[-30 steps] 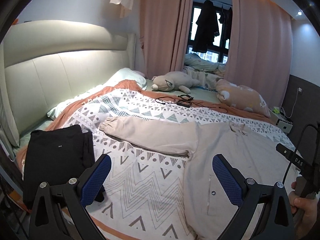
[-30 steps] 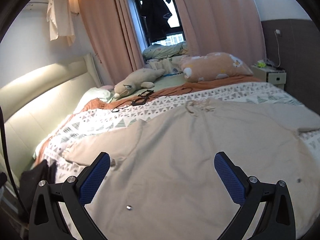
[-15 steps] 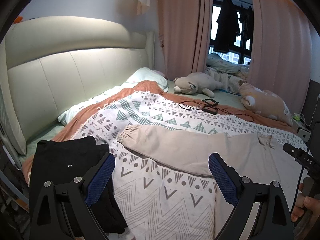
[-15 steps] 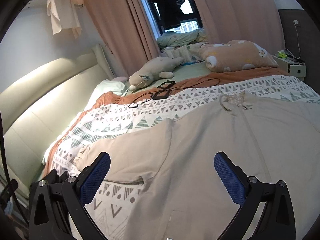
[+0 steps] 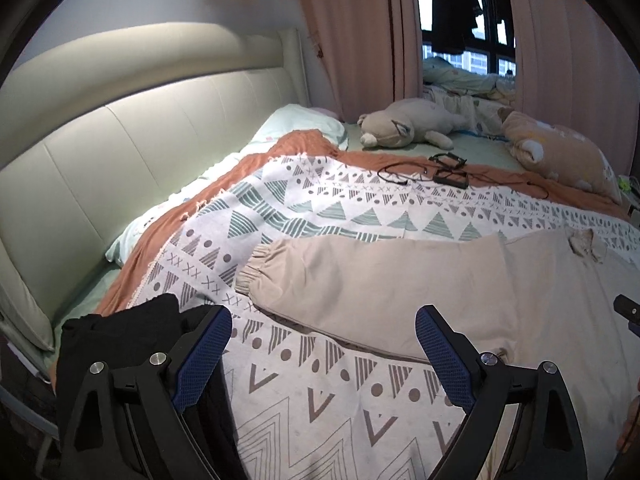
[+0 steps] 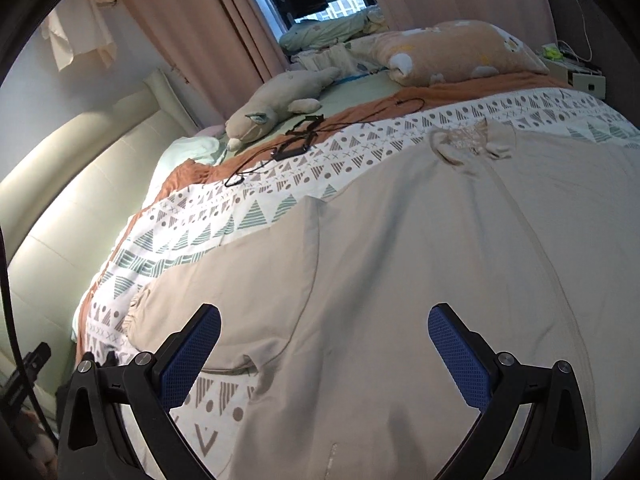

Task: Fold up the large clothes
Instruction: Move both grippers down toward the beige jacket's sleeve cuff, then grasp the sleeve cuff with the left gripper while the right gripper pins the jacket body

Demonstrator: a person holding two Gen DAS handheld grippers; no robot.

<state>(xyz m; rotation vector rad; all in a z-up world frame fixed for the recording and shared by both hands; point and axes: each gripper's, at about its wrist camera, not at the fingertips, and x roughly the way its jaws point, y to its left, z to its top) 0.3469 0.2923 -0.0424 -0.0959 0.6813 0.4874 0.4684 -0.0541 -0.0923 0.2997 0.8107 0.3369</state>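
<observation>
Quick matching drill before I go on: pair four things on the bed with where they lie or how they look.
Things:
1. beige top
2. black clothes
3. grey plush
4. black cable

Descriptions:
A. piled at the bed's near corner, beside the headboard
B. spread flat on the patterned blanket, sleeve stretched out
C. lying on the green sheet below the window
D. looped over the blanket's orange edge

Pairs: 1-B, 2-A, 3-C, 4-D
</observation>
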